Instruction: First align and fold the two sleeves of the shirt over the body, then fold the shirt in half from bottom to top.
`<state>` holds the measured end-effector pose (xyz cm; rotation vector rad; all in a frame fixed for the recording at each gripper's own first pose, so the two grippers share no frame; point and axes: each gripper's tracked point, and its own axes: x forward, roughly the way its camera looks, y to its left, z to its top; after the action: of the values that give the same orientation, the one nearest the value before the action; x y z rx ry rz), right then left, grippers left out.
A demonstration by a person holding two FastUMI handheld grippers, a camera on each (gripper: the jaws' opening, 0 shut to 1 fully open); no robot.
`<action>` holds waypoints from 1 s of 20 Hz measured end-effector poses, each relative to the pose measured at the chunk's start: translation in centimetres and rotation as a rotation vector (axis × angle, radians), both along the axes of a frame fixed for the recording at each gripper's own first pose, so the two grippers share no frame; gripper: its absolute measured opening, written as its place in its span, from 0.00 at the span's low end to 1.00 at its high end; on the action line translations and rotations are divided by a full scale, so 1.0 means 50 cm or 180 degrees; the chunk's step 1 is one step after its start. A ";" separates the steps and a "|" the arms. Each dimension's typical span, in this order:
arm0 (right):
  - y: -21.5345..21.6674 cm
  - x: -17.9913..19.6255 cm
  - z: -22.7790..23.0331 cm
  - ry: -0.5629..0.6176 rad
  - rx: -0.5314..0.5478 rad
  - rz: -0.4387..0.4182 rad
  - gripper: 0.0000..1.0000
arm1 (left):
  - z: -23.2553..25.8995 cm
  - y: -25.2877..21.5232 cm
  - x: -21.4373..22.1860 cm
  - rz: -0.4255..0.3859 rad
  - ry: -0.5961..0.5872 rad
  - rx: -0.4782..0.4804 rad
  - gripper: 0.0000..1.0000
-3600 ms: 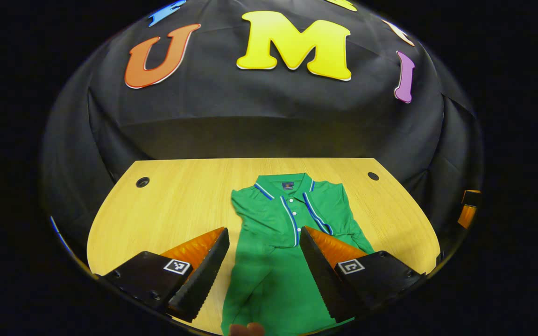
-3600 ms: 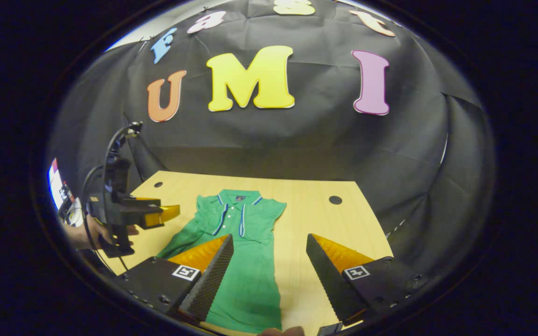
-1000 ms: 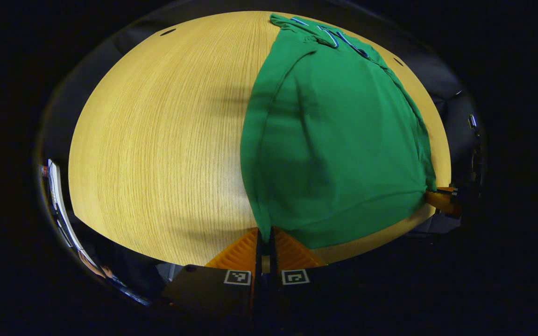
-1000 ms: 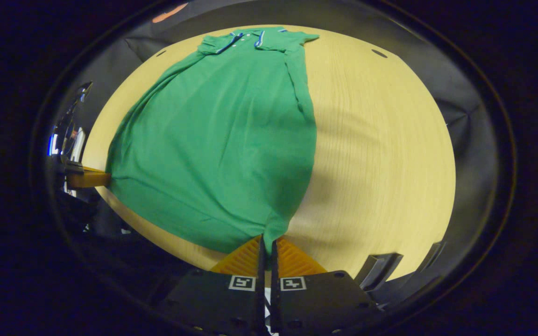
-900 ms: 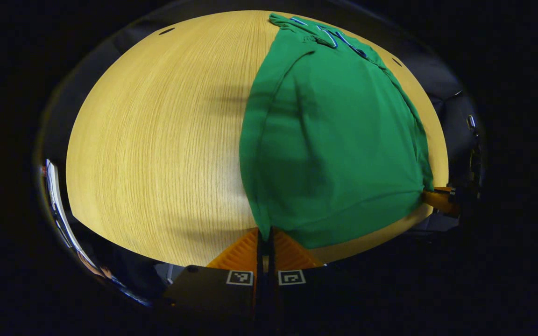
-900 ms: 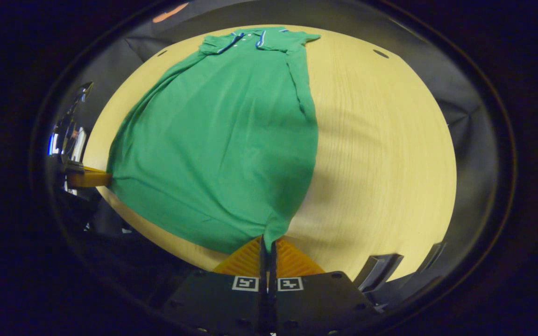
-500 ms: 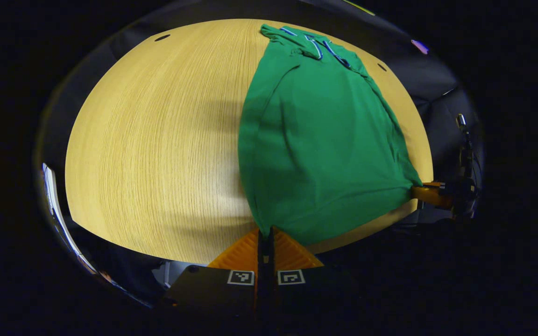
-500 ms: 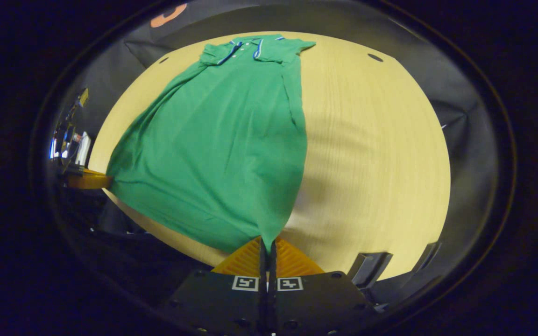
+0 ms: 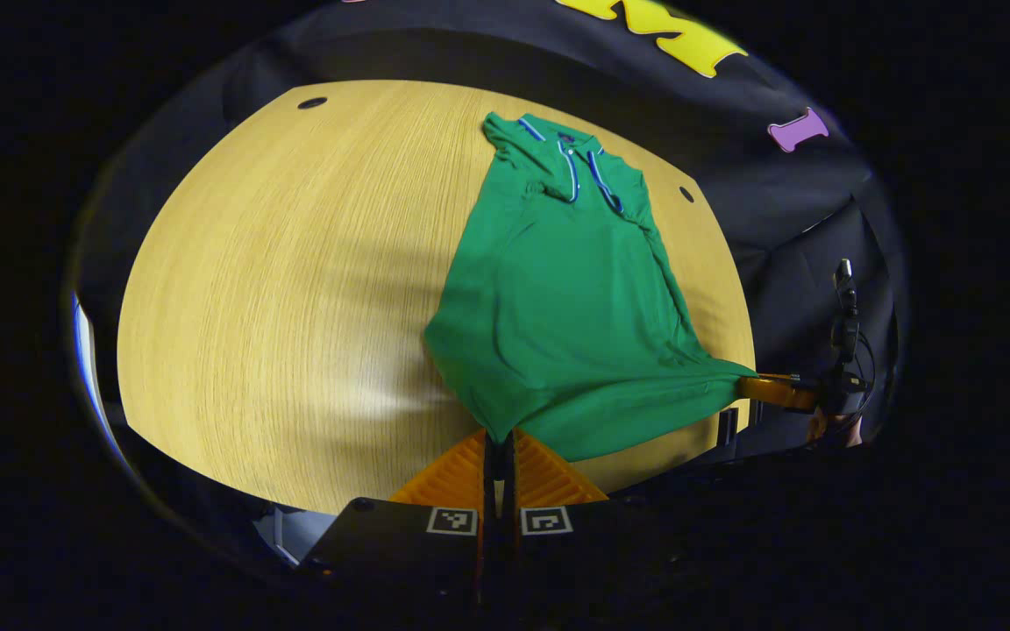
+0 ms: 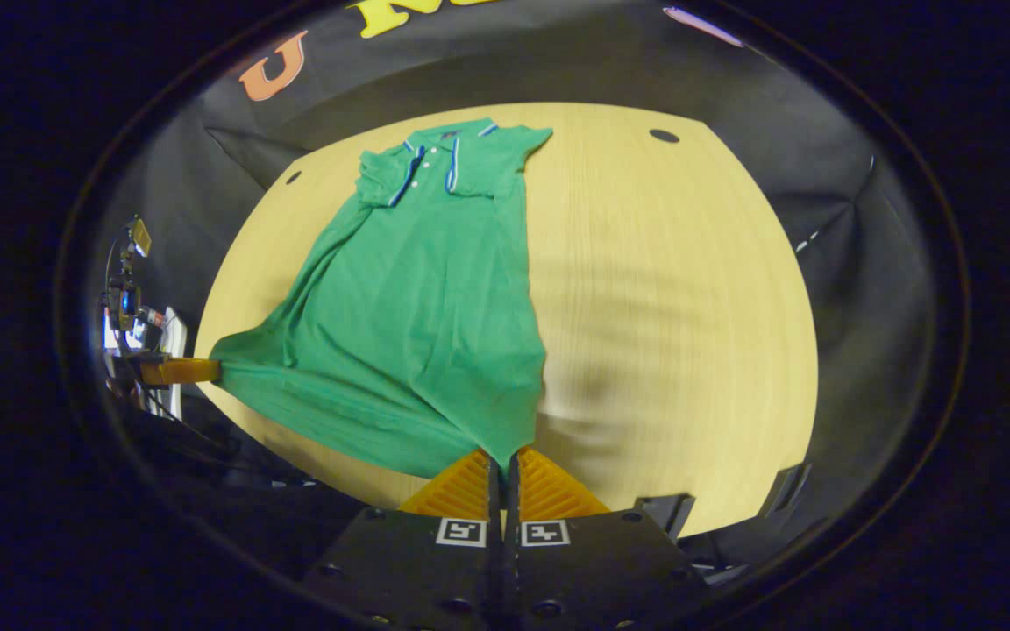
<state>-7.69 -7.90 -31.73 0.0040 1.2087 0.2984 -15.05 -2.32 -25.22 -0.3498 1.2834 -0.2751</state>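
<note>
A: Any room on the table (image 10: 689, 289)?
B: Loads, bare wood along both side edges. The green polo shirt (image 10: 422, 307) covers the middle strip from far edge to near edge.

A light wood-grain counter (image 9: 277, 289) with rounded corners stands against the booth's black cloth wall (image 10: 610, 70), which hangs in creases behind it and wraps round its sides. Round dark cable holes (image 9: 312, 102) sit near the counter's far corners, another one in the right gripper view (image 10: 664, 136). Soft shadows lie across the grain.
</note>
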 end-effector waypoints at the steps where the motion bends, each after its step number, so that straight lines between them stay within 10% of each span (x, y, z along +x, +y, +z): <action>1: 0.003 0.021 0.016 -0.0090 -0.0009 0.0007 0.00 | 0.010 -0.004 0.021 -0.0046 -0.0080 -0.0026 0.04; 20: 0.062 0.494 0.291 -0.1536 0.0057 -0.0394 0.00 | 0.193 0.031 0.554 0.0093 -0.1676 0.0120 0.04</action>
<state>16.99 -4.78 -17.19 0.0211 0.7232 0.1867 12.65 -0.76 -15.58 -0.2414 0.7640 -0.2941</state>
